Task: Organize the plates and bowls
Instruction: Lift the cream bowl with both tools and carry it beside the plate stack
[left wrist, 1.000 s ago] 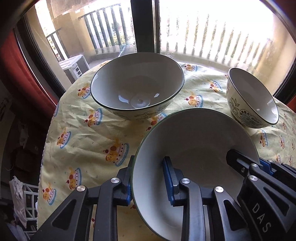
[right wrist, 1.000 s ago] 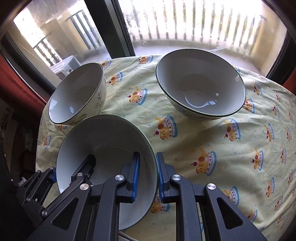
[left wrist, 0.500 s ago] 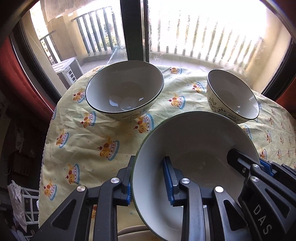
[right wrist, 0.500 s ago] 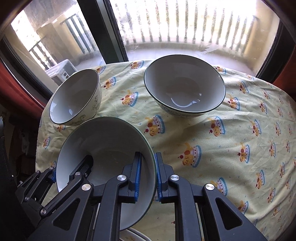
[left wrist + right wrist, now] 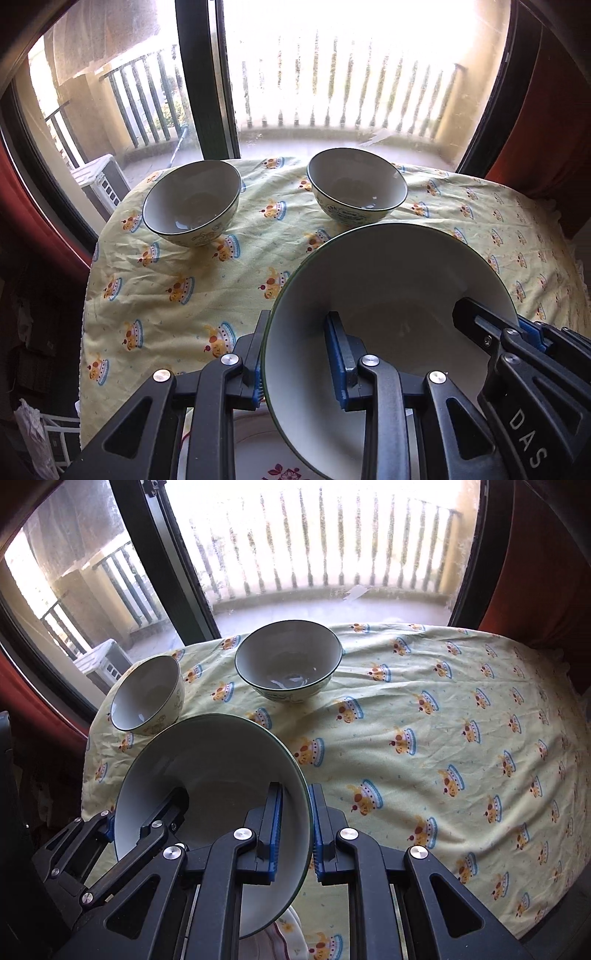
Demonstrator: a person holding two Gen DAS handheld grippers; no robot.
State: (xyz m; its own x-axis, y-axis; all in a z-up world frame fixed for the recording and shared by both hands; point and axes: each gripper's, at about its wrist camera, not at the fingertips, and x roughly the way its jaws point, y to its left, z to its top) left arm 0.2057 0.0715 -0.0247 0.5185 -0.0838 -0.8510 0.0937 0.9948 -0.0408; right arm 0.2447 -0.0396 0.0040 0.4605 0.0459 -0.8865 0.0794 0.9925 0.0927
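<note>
Both grippers hold one large white bowl with a green rim (image 5: 388,295), also in the right wrist view (image 5: 210,775), above the near table edge. My left gripper (image 5: 299,365) is shut on its left rim. My right gripper (image 5: 293,830) is shut on its right rim. Two more bowls stand at the far side of the table: a large one (image 5: 192,203) (image 5: 288,661) and a smaller one (image 5: 356,188) (image 5: 147,698). A white plate with a flower pattern (image 5: 266,458) lies under the held bowl; its edge also shows in the right wrist view (image 5: 288,938).
The round table wears a yellow cloth with a cartoon print (image 5: 443,738). A window with a dark frame (image 5: 203,74) and a balcony railing stand behind it. Red curtains (image 5: 546,554) hang at both sides.
Both grippers have drawn back toward the near table edge with the bowl held between them. The two far bowls look smaller, and the flowered plate has come into view below.
</note>
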